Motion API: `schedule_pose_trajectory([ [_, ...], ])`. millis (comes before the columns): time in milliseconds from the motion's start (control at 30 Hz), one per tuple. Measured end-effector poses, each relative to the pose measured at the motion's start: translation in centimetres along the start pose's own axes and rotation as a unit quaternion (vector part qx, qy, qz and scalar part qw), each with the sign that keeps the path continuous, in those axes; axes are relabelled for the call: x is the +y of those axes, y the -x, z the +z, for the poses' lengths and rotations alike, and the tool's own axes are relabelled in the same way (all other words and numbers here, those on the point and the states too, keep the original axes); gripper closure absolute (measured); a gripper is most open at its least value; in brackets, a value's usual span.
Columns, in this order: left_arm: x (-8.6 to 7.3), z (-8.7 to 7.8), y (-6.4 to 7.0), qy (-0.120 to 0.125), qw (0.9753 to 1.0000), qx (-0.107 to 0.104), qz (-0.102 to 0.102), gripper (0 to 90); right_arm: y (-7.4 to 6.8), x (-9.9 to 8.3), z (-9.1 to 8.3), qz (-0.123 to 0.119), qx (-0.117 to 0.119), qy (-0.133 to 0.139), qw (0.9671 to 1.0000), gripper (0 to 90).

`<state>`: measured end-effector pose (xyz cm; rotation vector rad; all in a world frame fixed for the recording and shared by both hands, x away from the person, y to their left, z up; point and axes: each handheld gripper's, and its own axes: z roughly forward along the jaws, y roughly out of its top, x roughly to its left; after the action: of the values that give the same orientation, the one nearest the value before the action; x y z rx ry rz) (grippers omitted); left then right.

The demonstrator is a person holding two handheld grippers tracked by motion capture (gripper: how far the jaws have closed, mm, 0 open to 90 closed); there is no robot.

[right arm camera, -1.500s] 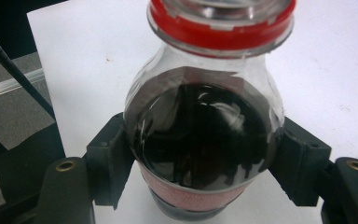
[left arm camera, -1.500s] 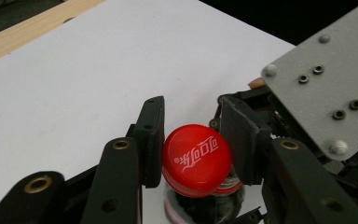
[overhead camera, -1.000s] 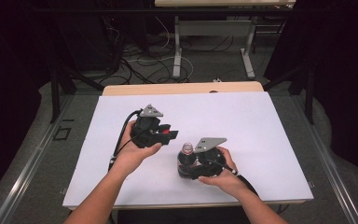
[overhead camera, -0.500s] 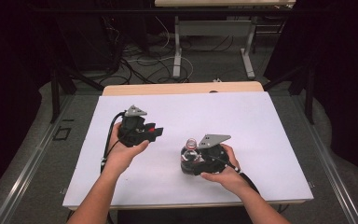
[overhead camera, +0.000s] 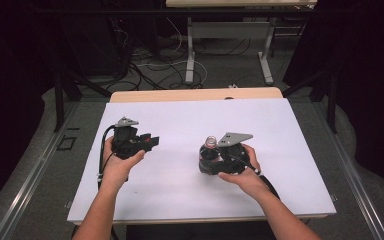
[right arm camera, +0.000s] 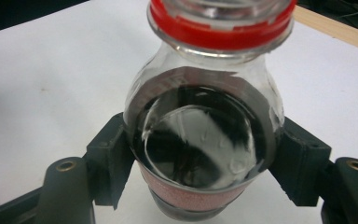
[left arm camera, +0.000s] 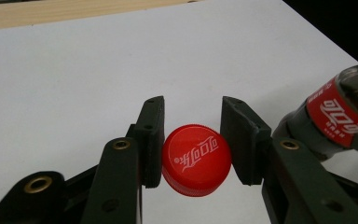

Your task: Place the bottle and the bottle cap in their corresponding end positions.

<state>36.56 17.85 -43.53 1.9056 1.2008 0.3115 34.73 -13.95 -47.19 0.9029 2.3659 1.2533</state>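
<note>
My left gripper (left arm camera: 191, 140), clamped on the red cap (left arm camera: 196, 159), has drawn clear of the bottle (right arm camera: 200, 135) that my right gripper (right arm camera: 200, 177) grips upright on the table (overhead camera: 180, 120): uncapping looks complete.

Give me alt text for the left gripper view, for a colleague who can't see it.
A red bottle cap sits clamped between the left gripper's two black fingers above a white table. At the right edge, the dark cola bottle with a red label leans into frame.
</note>
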Motion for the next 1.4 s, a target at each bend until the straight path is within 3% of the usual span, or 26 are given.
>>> schedule_pose_trajectory([
  [233, -0.7, -0.1, -0.8, 0.002, 0.9999, 0.001, -0.015, 61.1, 1.1, 1.7, 0.3, 0.011, -0.03, 0.003, 0.9995, 29.8],
  [500, -1.1, -0.3, -1.2, -0.001, 0.9998, -0.001, -0.018, 61.1, 3.0, 4.1, 1.3, 0.036, -0.051, 0.011, 0.998, 29.8],
  [867, -1.4, -0.2, -1.5, -0.003, 0.9998, -0.003, -0.019, 61.2, 5.4, 6.8, 4.0, 0.054, -0.08, 0.007, 0.9953, 29.8],
  [1133, -1.4, 0.0, -1.3, -0.003, 0.9998, -0.006, -0.02, 61.1, 6.6, 6.9, 6.5, 0.067, -0.092, 0.009, 0.9934, 29.7],
  [1400, -1.5, 0.1, -1.3, -0.01, 0.9998, -0.007, -0.018, 61.1, 6.8, 6.1, 8.9, 0.075, -0.102, -0.008, 0.9919, 29.7],
])
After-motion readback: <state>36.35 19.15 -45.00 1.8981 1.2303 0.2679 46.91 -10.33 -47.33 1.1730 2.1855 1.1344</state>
